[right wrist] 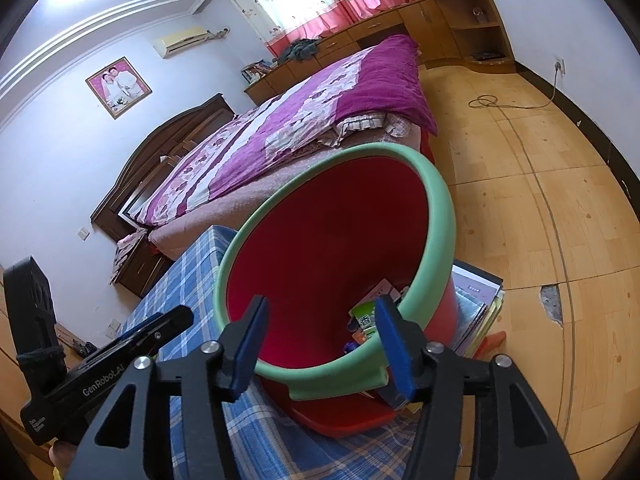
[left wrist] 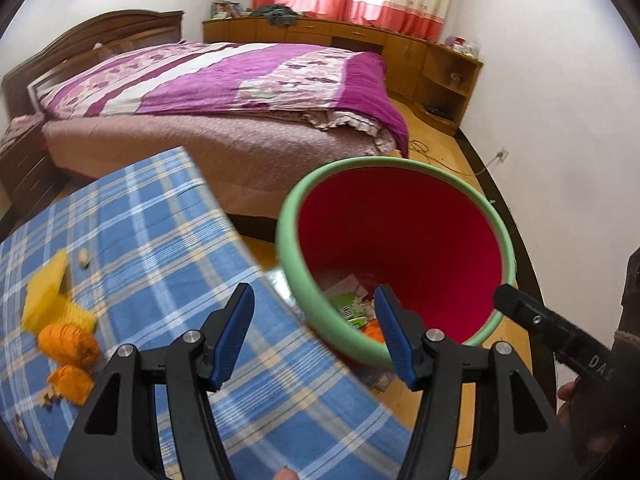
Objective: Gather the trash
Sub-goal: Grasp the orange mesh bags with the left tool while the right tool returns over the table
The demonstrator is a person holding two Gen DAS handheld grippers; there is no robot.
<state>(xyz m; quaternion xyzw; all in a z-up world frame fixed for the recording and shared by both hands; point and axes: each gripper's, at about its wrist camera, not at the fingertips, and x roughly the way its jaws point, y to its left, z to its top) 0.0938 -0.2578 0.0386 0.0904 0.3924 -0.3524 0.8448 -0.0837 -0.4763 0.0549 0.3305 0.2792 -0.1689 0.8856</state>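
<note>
A red bin with a green rim point(left wrist: 288, 264) stands tilted against the corner of a table under a blue plaid cloth point(left wrist: 160, 240). A green packet point(left wrist: 352, 308) and paper scraps lie at its bottom. My left gripper point(left wrist: 313, 294) hangs open over the table edge and the bin's near rim, with nothing held. On the cloth to the left lie a yellow piece point(left wrist: 44, 288) and orange wrappers point(left wrist: 68, 340). My right gripper point(right wrist: 321, 304) is open just above the bin's near rim point(right wrist: 340, 376), looking into the bin at the green packet point(right wrist: 366, 320). Each view shows the other gripper at its side.
A bed with a purple quilt point(left wrist: 240, 92) fills the room behind the bin. Wooden cabinets point(left wrist: 360, 36) line the far wall. A stack of books and papers point(right wrist: 476, 296) lies on the floor beside the bin. A cable point(right wrist: 486, 102) trails over the wooden floor.
</note>
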